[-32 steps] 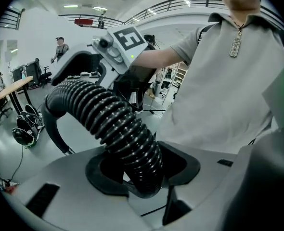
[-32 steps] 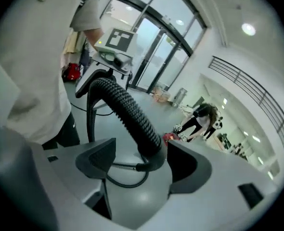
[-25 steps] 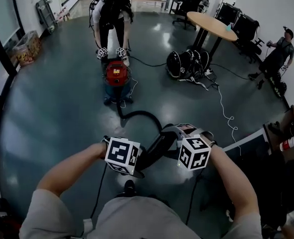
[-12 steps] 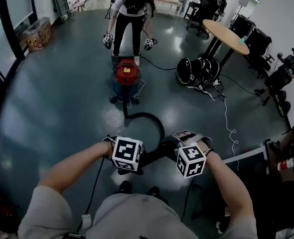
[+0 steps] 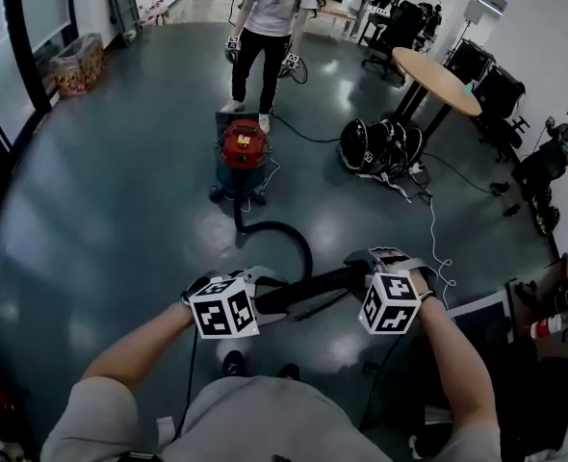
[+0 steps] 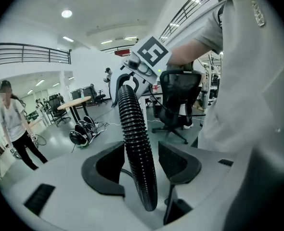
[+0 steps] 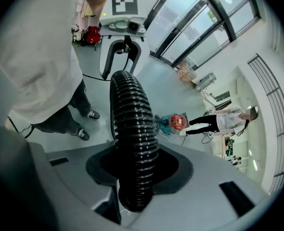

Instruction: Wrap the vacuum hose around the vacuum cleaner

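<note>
Above a glossy grey office floor (image 5: 120, 210), the right gripper (image 7: 135, 165), just closed, pinches the vacuum hose (image 6: 135, 129); the left gripper (image 6: 141, 162), its jaws just widened, straddles it loosely.

Right gripper (image 7: 138, 163) jaws just tighter, onto the vacuum hose (image 5: 313, 284); left gripper (image 6: 141, 165) jaws slightly wider; grippers farther apart.

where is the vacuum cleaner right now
In the head view the red vacuum cleaner sits just left of centre in the upper half, directly in front of a standing person and left of the black gear.
</note>
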